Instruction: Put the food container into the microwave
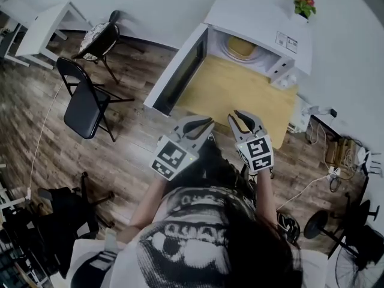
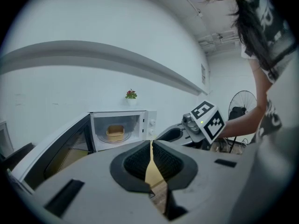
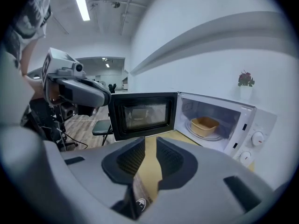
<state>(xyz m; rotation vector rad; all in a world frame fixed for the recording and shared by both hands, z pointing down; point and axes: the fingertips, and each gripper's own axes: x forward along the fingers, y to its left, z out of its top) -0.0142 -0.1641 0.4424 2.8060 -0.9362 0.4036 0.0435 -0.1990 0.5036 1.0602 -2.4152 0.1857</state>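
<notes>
Holding: nothing in either one. The left tool [image 2: 151, 143] has its jaws drawn together, with only a sliver of light between them. The right tool [image 3: 150, 141] keeps a narrow gap.
Tools: side by side over the near edge of the desk [image 1: 240, 95], the left tool [image 1: 207, 125] at 9 o'clock of the right tool [image 1: 243, 120], both pointing toward 12 o'clock.
Food container [image 1: 242, 47]: a tan tub inside the microwave [image 1: 258, 17] on its turntable, at about 12 o'clock and well apart from both tools.
Door [image 1: 180, 71]: swung wide open, toward 10 o'clock.
Potted plant [image 1: 304, 5]: red flowers, on top of the microwave at 1 o'clock.
Folding chair [image 1: 87, 104]: black, on the wood floor at 9 o'clock.
</notes>
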